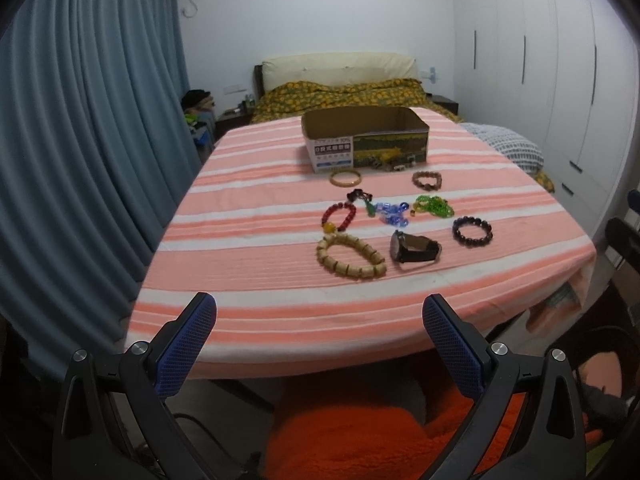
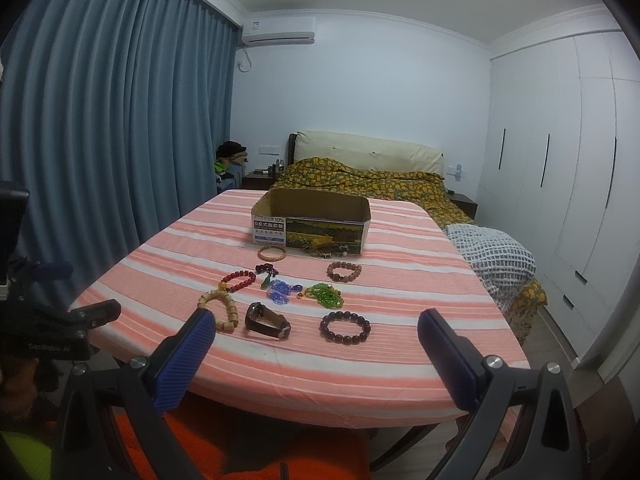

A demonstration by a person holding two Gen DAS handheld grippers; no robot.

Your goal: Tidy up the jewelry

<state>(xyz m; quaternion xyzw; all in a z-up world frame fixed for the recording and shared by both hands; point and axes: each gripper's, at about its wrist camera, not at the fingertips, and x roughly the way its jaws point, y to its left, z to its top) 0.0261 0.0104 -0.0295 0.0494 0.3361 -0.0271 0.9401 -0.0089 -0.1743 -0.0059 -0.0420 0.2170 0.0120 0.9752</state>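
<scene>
Both the left hand-held gripper and right hand-held gripper gape empty; cardboard box at 12 o'clock beyond scattered bracelets.

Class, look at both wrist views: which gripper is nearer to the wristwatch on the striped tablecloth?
Right, by a modest margin. The right gripper, open, sits at the table's near edge, with the wristwatch just beyond its fingertips. The left gripper, open, hangs further back from the wristwatch.

left tongs: black frame, blue textured pads, silver screws | right tongs: same | orange fleece garment
</scene>
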